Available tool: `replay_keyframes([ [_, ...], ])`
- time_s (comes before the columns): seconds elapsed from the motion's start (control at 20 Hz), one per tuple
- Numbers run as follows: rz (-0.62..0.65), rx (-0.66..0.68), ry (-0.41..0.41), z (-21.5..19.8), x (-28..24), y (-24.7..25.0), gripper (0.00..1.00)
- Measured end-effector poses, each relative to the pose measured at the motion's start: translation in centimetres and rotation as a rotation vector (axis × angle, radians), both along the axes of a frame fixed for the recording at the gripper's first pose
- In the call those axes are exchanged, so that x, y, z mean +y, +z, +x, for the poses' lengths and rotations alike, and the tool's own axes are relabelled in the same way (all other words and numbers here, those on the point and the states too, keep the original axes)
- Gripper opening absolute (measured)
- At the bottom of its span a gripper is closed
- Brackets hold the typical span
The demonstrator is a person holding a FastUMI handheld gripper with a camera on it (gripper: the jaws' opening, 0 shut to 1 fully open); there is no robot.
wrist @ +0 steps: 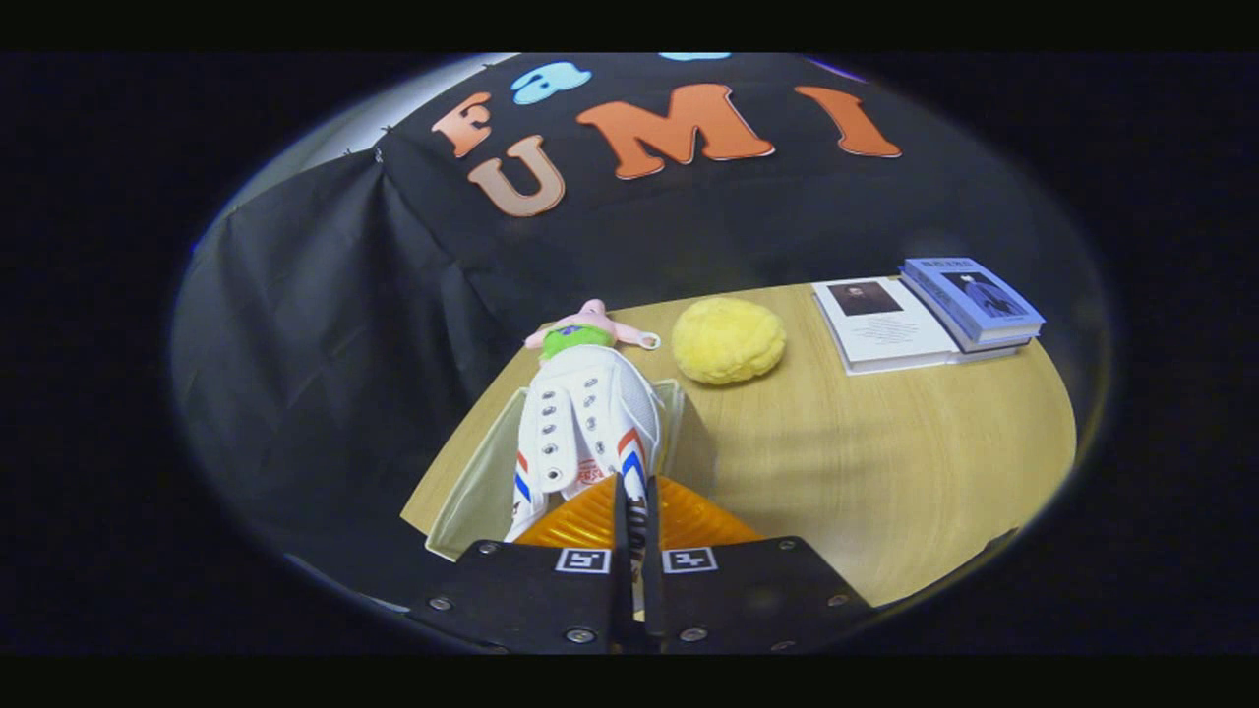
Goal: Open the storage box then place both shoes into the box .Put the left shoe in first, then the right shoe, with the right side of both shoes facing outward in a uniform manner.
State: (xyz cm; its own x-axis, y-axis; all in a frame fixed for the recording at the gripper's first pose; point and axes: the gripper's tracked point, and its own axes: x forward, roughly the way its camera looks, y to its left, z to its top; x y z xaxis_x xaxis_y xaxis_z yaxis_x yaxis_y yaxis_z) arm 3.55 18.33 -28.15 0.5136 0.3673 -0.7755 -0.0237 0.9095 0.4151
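A white sneaker (585, 418) with red and blue side stripes points away from me, toe toward the far wall. My gripper (635, 511) is shut on the thin edge of its collar, the two fingers almost touching with that edge pinched between them. The shoe hangs over or inside a pale, translucent storage box (472, 487) standing open at the table's left corner. The box's walls show on both sides of the shoe. Whether the sole rests on the box floor is hidden. Which shoe of the pair this is I cannot tell.
Just beyond the box lies a pink plush toy (590, 329) with a green top, and to its right a round yellow plush (728, 339). A white book (885, 324) and a blue book (974, 300) lie at the far right of the wooden table (885, 462).
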Motion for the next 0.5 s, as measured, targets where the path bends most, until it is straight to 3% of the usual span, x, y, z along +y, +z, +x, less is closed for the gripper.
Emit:
replay_keyframes([
  [0.4, -0.034, -0.004, 0.142, -1.0, 6.2, -1.6, 0.10],
  [0.5, 0.056, -0.085, 0.104, 0.3, 7.4, 0.7, 0.16],
])
